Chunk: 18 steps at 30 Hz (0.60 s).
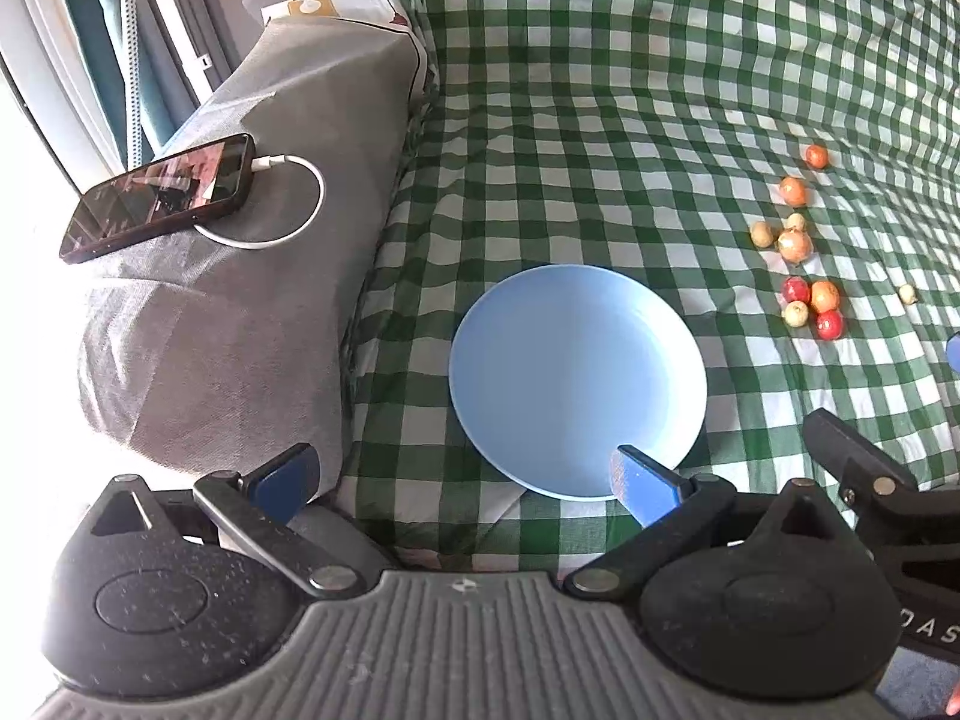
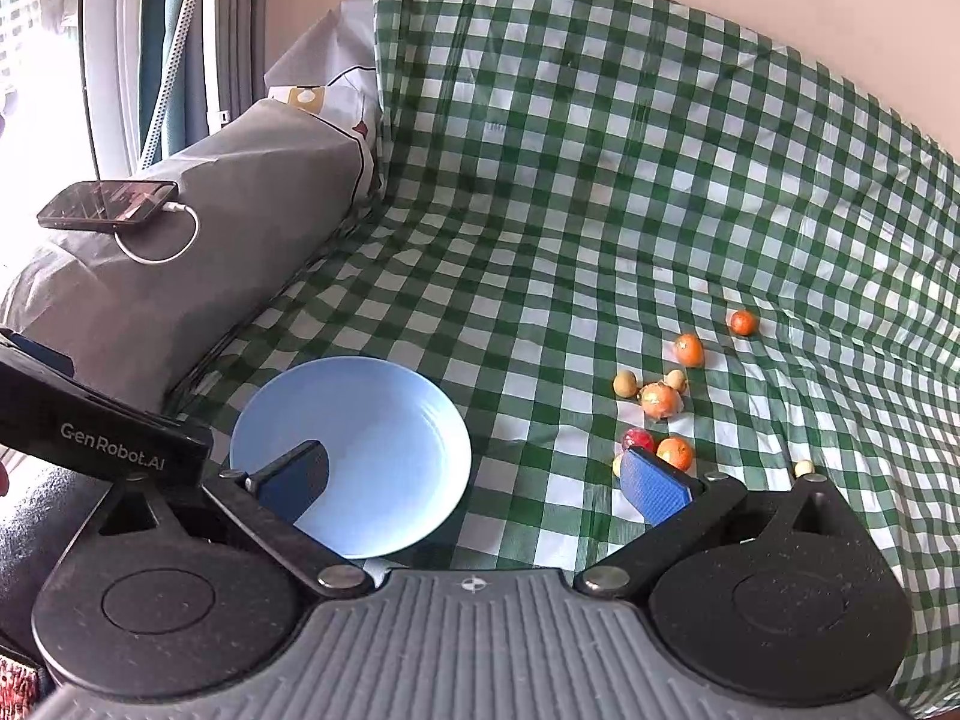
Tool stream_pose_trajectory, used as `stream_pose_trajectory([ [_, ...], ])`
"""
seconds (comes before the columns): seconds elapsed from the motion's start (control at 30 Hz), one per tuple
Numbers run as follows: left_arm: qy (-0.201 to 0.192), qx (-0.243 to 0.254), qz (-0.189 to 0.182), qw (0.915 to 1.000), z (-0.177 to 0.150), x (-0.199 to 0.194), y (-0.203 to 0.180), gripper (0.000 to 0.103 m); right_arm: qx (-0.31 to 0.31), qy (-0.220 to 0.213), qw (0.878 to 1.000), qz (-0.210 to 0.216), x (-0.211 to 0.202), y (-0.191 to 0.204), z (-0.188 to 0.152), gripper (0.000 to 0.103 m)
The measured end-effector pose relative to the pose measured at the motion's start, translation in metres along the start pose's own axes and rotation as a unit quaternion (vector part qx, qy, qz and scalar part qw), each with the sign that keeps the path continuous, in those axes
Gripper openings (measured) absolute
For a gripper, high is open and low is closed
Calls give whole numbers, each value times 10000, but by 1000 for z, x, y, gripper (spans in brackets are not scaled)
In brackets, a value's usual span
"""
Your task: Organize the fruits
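Note:
An empty light blue plate (image 1: 576,378) (image 2: 354,450) lies on the green checked cloth. To its right, several small fruits are scattered: orange ones (image 1: 793,190) (image 2: 688,349), red ones (image 1: 829,324) (image 2: 637,438) and pale yellowish ones (image 1: 762,234) (image 2: 624,384). My left gripper (image 1: 462,480) is open, hovering at the plate's near edge, with nothing between its blue pads. My right gripper (image 2: 474,480) is open too, its left pad over the plate and its right pad (image 2: 654,489) just in front of the nearest fruits, partly hiding them.
A grey cushion (image 1: 240,300) (image 2: 198,252) lies left of the plate, with a phone (image 1: 159,195) (image 2: 108,204) on a white charging cable on top. The checked cloth (image 1: 660,120) rises up a backrest behind. Window curtains stand at far left.

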<state>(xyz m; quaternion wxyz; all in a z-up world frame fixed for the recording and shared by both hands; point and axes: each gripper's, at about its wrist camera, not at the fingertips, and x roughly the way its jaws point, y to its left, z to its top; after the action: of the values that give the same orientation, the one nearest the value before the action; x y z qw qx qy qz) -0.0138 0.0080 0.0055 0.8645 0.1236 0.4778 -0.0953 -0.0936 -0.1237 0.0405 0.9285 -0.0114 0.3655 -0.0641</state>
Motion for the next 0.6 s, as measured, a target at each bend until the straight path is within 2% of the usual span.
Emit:
stream_pose_trajectory([
  [0.6,14,63,-3,10000,-2,-1,3,103,69,53,10000,26,2,0,0,102],
])
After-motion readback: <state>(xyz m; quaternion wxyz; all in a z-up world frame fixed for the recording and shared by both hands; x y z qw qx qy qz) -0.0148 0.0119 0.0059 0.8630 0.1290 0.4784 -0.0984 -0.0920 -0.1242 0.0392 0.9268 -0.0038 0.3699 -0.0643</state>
